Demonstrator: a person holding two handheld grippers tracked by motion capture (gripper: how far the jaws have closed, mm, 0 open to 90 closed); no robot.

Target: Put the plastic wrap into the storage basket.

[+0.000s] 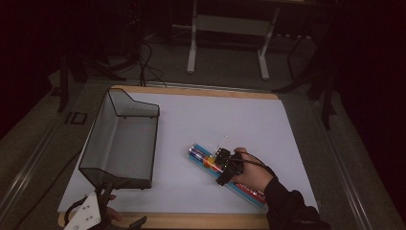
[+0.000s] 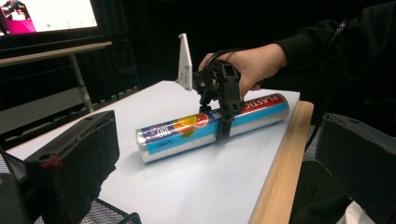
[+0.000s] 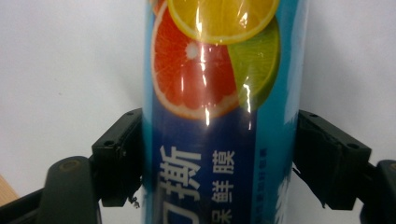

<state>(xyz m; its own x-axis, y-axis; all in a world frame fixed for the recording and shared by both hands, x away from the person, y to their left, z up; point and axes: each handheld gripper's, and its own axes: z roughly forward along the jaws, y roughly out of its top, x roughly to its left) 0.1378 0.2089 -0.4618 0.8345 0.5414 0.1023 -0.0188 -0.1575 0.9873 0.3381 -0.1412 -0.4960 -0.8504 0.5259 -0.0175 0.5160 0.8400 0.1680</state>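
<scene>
A blue roll of plastic wrap (image 1: 197,154) with citrus fruit printed on it lies slanted on the white table top (image 1: 230,120), right of centre. My right gripper (image 1: 221,167) straddles its middle from above. In the right gripper view the two black jaws press both sides of the roll (image 3: 210,70), so the right gripper (image 3: 219,158) is shut on it. The left gripper view shows the roll (image 2: 177,135) resting on the table with the right gripper (image 2: 222,116) over it. My left gripper (image 1: 104,194) hovers at the near left corner, its jaws wide apart and empty (image 2: 219,154).
A black wire-mesh basket (image 1: 95,139) stands empty on the left half of the table, its near corner just under my left gripper (image 2: 105,214). A wooden strip (image 1: 191,220) edges the table's front. A white table frame (image 1: 225,28) stands on the floor beyond.
</scene>
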